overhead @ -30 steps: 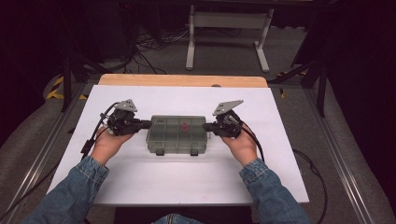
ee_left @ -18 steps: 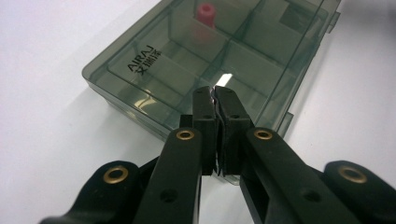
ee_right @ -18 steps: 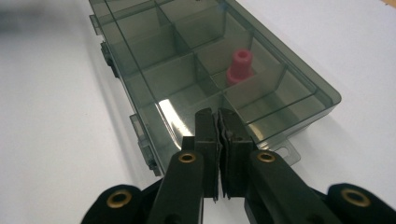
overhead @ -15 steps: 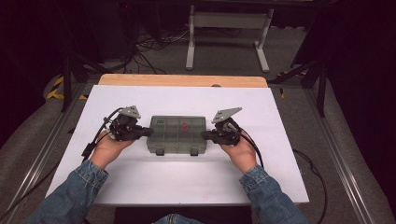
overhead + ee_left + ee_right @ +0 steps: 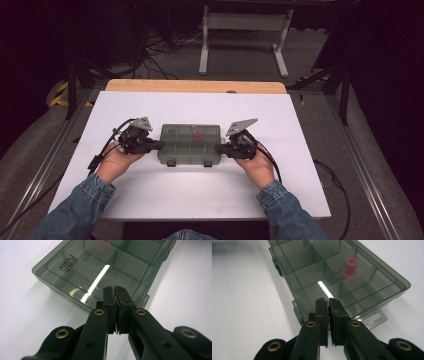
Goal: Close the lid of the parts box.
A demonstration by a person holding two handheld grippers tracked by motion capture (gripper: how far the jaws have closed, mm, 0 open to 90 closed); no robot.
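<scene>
A closed, smoky translucent compartment box [image 5: 190, 147] lies in the middle of the white table [image 5: 200, 195], with two latches on its near side. Inside one far compartment stands a small pink plug [image 5: 197, 135], also seen through the lid in the right gripper view [image 5: 350, 268]. My left gripper [image 5: 161, 145] is shut and empty, its tips [image 5: 115, 288] at the box's [image 5: 75, 267] left end. My right gripper [image 5: 217, 149] is shut and empty too, its tips [image 5: 328, 300] at the right end of the box [image 5: 312, 267] by its hang tab. Contact is unclear.
A wooden strip [image 5: 195, 86] runs along the table's far edge. Behind it, a metal stand [image 5: 245, 35] and loose cables [image 5: 160, 47] sit on the floor. Black cables trail from both grippers across the white surface.
Both hands have edged slightly toward the near side of the table. The box has stayed where it was.
</scene>
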